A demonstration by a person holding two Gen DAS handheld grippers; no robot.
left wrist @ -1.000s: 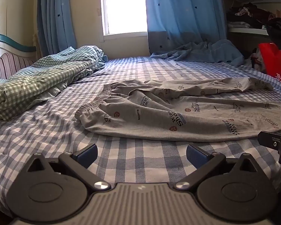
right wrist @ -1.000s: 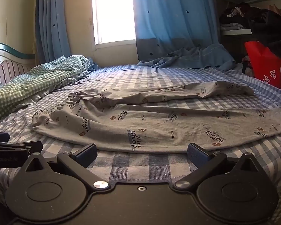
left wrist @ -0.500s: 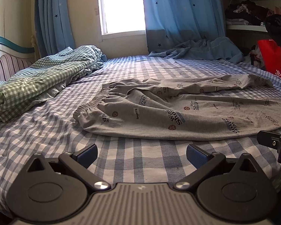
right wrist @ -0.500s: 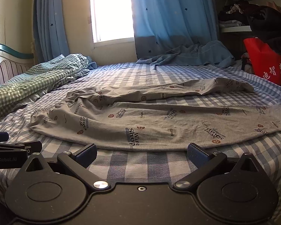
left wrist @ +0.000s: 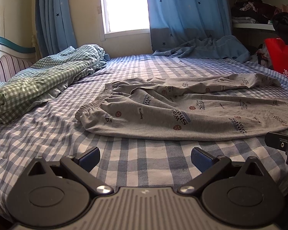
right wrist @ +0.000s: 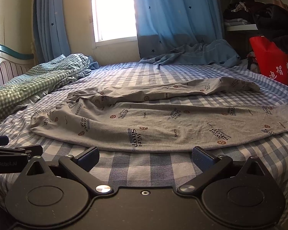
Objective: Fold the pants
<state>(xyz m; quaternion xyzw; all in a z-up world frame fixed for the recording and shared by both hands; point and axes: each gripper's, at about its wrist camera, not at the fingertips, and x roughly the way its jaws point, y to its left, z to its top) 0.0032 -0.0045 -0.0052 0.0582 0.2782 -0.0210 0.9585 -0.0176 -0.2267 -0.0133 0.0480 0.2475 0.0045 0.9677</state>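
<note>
Fingers (left wrist: 88, 156) of the left gripper (left wrist: 145, 156) stand wide apart, holding nothing, low over the blue checked bed sheet (left wrist: 48, 134) just short of the grey printed pants (left wrist: 182, 113). Those pants lie spread out and unfolded across the bed, elastic waistband (left wrist: 95, 103) to the left, legs running right. Farther right, the right gripper (right wrist: 146, 156) is likewise spread and empty, its tips just beside the pants' near edge.
</note>
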